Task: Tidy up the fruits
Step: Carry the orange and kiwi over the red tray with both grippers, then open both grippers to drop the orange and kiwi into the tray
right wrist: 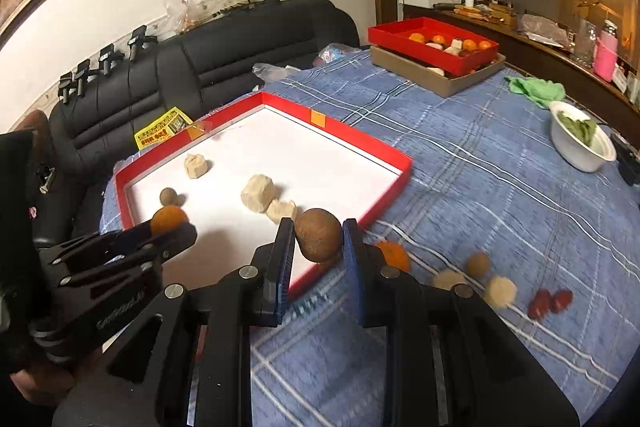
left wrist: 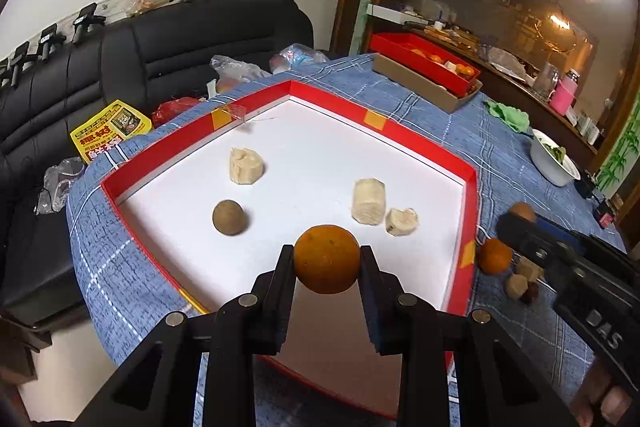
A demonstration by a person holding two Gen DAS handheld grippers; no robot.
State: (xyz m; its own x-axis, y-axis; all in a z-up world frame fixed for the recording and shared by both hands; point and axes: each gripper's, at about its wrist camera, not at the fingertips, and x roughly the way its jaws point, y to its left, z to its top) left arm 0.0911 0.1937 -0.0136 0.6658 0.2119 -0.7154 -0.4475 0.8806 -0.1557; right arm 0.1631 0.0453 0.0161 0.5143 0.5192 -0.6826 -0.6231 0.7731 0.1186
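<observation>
Covering the table, a blue cloth (right wrist: 500, 195) carries the red tray (left wrist: 470, 187), set near so sorted fruit can be dropped in. Pale chunks (left wrist: 368, 201) and a brown fruit (left wrist: 229, 218) are already inside. An orange (left wrist: 327, 259) is clamped by the left gripper (left wrist: 326, 263) above the tray; a brown ball (right wrist: 319, 235) is clamped by the right gripper (right wrist: 316, 241) at its rim. More fruit is left on the cloth.

Tray (left wrist: 470, 187) on table (left wrist: 520, 163); bowl (right wrist: 580, 147) right
</observation>
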